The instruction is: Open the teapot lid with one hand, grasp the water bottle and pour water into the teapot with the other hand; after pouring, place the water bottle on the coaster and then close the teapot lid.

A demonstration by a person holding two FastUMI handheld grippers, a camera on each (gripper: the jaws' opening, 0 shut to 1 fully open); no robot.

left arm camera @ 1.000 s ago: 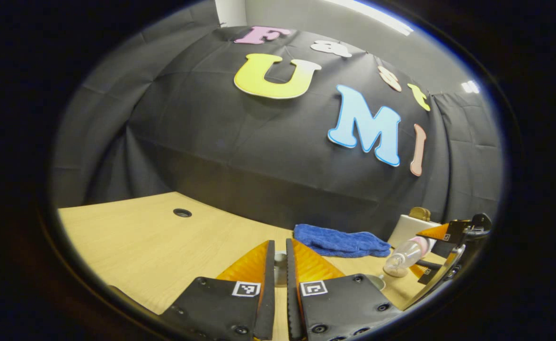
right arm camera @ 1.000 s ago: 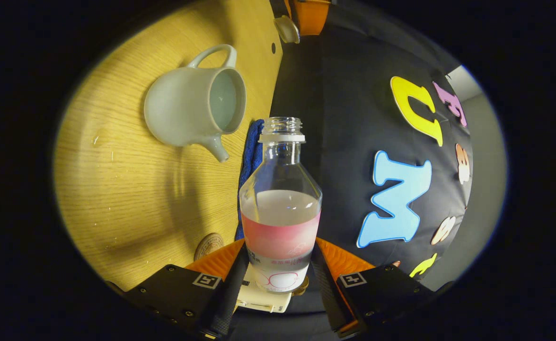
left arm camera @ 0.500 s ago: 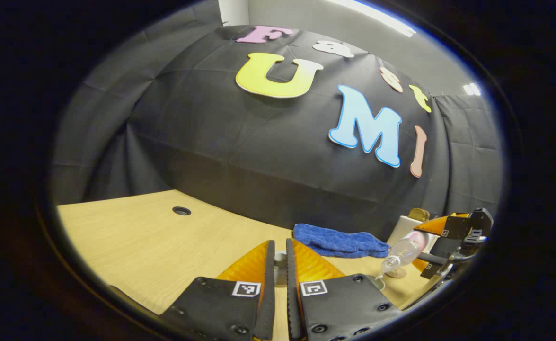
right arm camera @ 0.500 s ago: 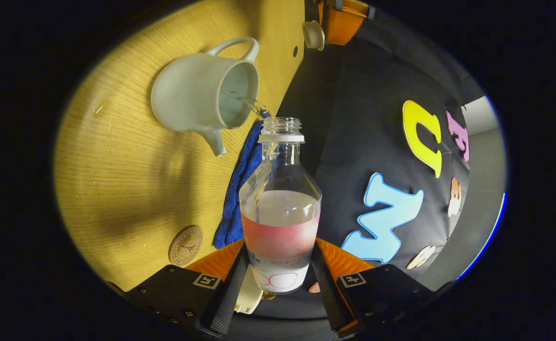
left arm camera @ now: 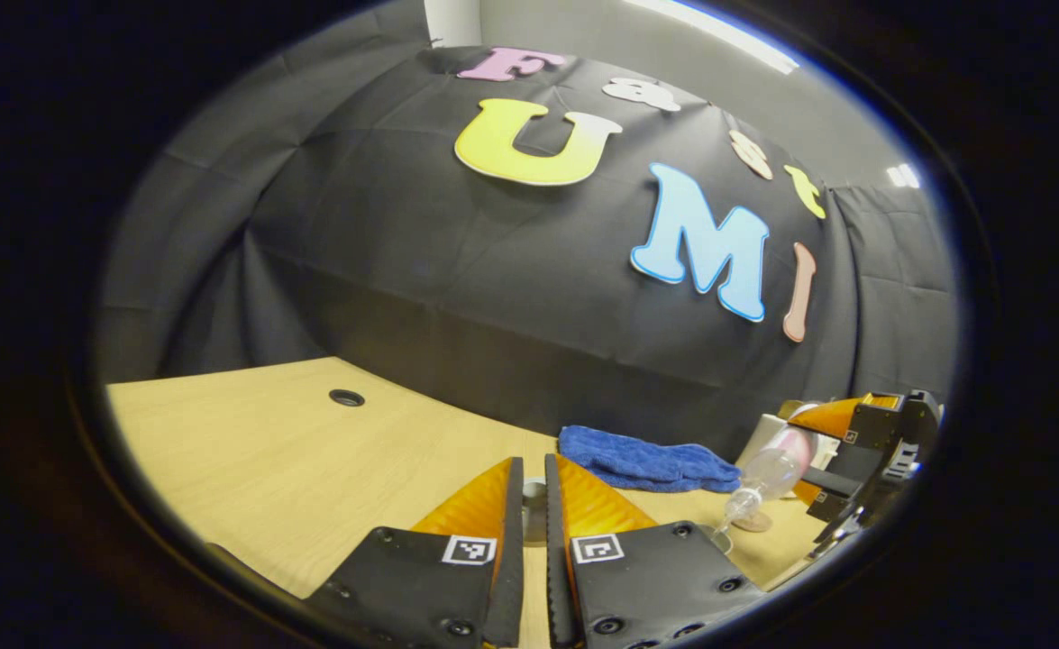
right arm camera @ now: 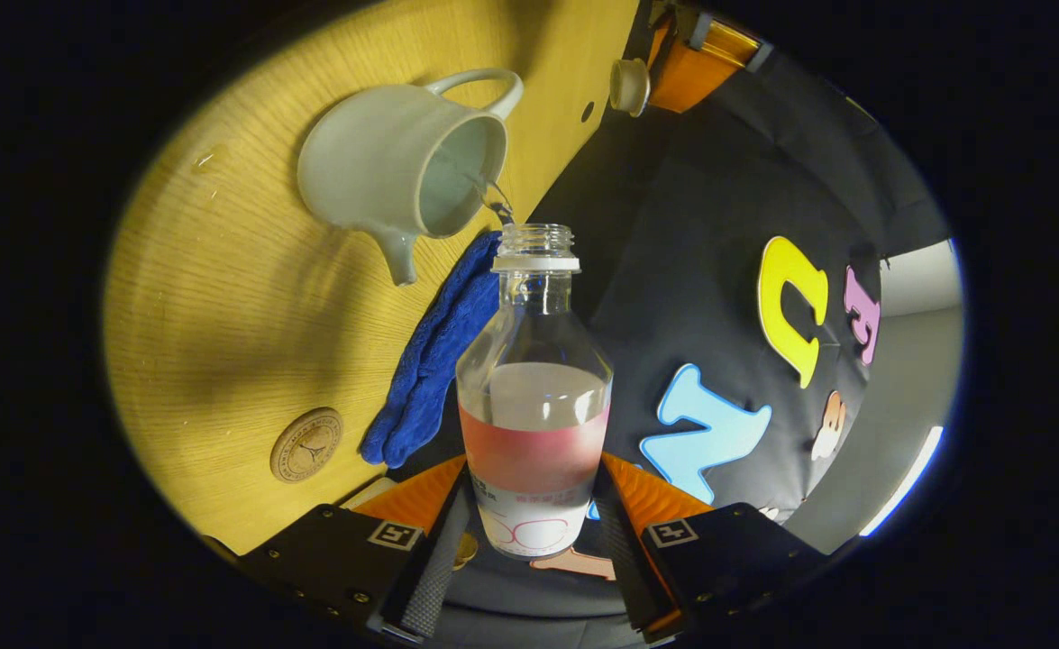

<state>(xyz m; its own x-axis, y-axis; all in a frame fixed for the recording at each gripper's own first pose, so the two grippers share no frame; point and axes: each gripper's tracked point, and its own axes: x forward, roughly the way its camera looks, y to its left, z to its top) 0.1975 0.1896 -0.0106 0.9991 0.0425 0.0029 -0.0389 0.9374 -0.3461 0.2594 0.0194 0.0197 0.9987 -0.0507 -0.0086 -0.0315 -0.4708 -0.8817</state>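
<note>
Your right hand-held gripper (right arm camera: 529,505) pinches the water bottle (right arm camera: 534,397), tipped so a thin stream runs from its open neck into the open teapot (right arm camera: 385,176) on the worktop (right arm camera: 223,315). Your left hand-held gripper (left arm camera: 534,505) is nearly pressed together on the teapot lid (right arm camera: 626,86), held off to the side. The coaster (right arm camera: 306,444) lies near the blue towel (right arm camera: 430,361)

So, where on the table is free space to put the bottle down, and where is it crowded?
Bare table lies between the teapot and the coaster; the coaster top is free. In the left gripper view, wood around the cable hole is bare too. It is crowded by the blue towel at the wall.
</note>
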